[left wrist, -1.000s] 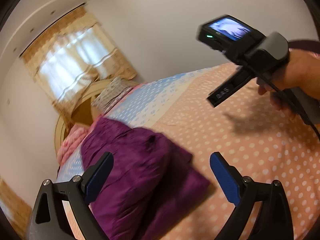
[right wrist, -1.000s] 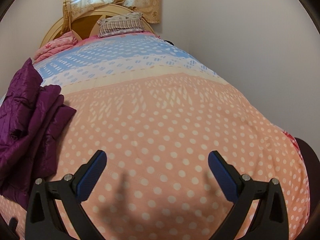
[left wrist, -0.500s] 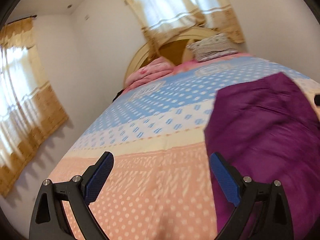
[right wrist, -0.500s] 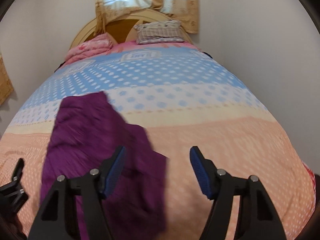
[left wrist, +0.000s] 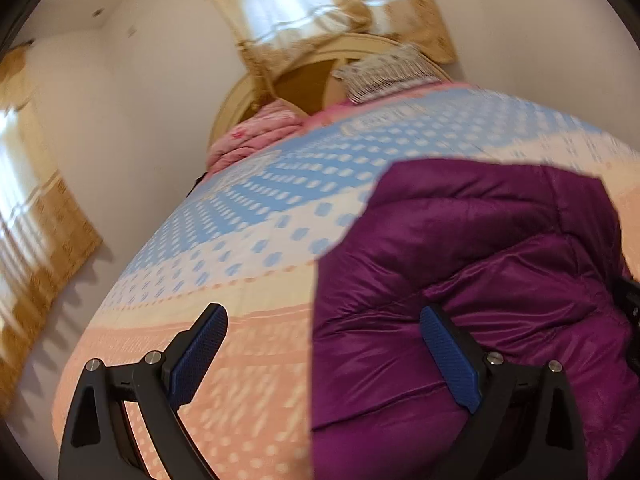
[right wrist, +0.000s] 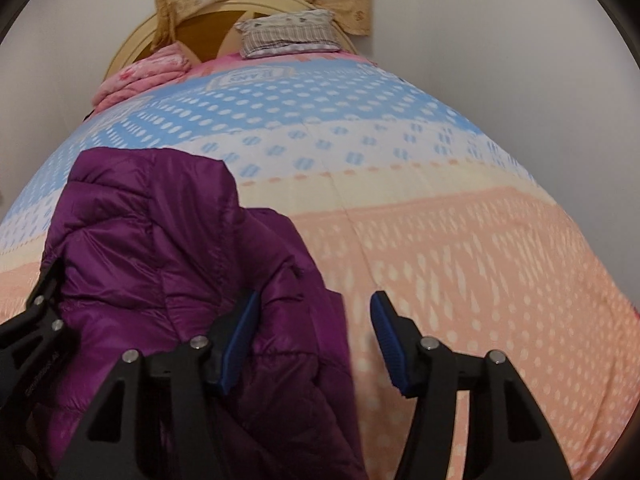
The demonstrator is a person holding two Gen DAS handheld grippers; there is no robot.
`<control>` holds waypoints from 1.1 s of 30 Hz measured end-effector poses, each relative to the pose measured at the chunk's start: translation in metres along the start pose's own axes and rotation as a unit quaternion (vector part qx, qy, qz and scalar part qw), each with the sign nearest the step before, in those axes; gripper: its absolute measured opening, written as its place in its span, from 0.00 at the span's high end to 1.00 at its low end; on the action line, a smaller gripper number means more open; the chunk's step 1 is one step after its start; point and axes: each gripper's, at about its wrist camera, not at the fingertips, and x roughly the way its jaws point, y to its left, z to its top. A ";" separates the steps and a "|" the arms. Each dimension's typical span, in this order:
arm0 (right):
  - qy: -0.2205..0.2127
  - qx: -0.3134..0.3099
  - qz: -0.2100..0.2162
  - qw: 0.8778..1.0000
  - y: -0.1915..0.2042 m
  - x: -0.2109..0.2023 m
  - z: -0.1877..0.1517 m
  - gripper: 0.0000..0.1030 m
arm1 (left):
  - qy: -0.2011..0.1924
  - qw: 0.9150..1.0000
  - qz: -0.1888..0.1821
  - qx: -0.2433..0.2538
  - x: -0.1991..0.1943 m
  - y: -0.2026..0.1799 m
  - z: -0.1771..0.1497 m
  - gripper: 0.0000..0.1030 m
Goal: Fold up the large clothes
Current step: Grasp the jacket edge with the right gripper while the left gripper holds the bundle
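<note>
The purple puffer jacket (right wrist: 168, 264) lies crumpled, shiny and quilted, on the bed (right wrist: 460, 240). The right gripper (right wrist: 314, 344), lower centre, has been closing, half-spread over the jacket's edge, apparently not pinching. Only the left view shows a side curtain (left wrist: 36, 248); the left gripper (left wrist: 320, 356) is wide apart.

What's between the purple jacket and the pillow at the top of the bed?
Only bare bedspread, white then blue with dots, runs from the jacket up to the pillow. The right wrist view shows it best.

A striped pillow (right wrist: 289, 35) and what looks like a pink quilt (right wrist: 140, 77) lie by the headboard (right wrist: 208, 24).
</note>
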 end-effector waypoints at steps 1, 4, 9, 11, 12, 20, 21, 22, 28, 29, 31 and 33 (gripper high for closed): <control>-0.003 0.007 0.003 1.000 -0.003 0.001 -0.003 0.42 | -0.001 1.000 0.001 0.003 0.003 -0.005 0.000 0.05; -0.009 0.007 0.003 1.000 -0.005 0.006 -0.007 0.42 | 0.002 1.000 -0.005 -0.005 0.008 -0.012 -0.002 0.05; -0.011 0.006 -0.001 1.000 -0.004 0.013 -0.013 0.41 | 0.018 0.999 -0.027 -0.013 0.021 -0.019 -0.002 0.05; -0.010 0.006 -0.001 1.000 -0.004 0.014 -0.015 0.41 | 0.024 0.999 -0.032 -0.011 0.024 -0.021 -0.003 0.05; -0.008 0.007 0.000 1.000 -0.004 0.016 -0.015 0.41 | 0.027 0.999 -0.035 -0.010 0.025 -0.022 -0.004 0.05; 0.008 0.010 0.003 1.000 -0.008 0.023 -0.017 0.37 | 0.035 0.999 -0.032 -0.001 0.032 -0.028 -0.007 0.04; 0.010 0.007 0.002 1.000 -0.007 0.024 -0.017 0.36 | 0.035 0.999 -0.030 0.001 0.032 -0.029 -0.007 0.04; 0.011 0.005 0.001 1.000 -0.007 0.024 -0.017 0.36 | 0.036 0.999 -0.029 0.002 0.032 -0.030 -0.008 0.04; 0.018 0.004 -0.003 1.000 -0.007 0.027 -0.018 0.35 | 0.040 0.999 -0.031 0.004 0.036 -0.032 -0.008 0.04; 0.020 0.002 -0.004 1.000 -0.006 0.026 -0.017 0.35 | 0.040 0.999 -0.033 0.003 0.036 -0.032 -0.008 0.04; 0.025 -0.001 -0.004 1.000 -0.008 0.022 -0.012 0.35 | 0.043 0.998 -0.043 -0.003 0.036 -0.028 -0.007 0.04; 0.026 0.013 0.003 1.000 -0.012 0.010 -0.005 0.42 | 0.046 0.997 -0.055 -0.011 0.034 -0.021 -0.004 0.04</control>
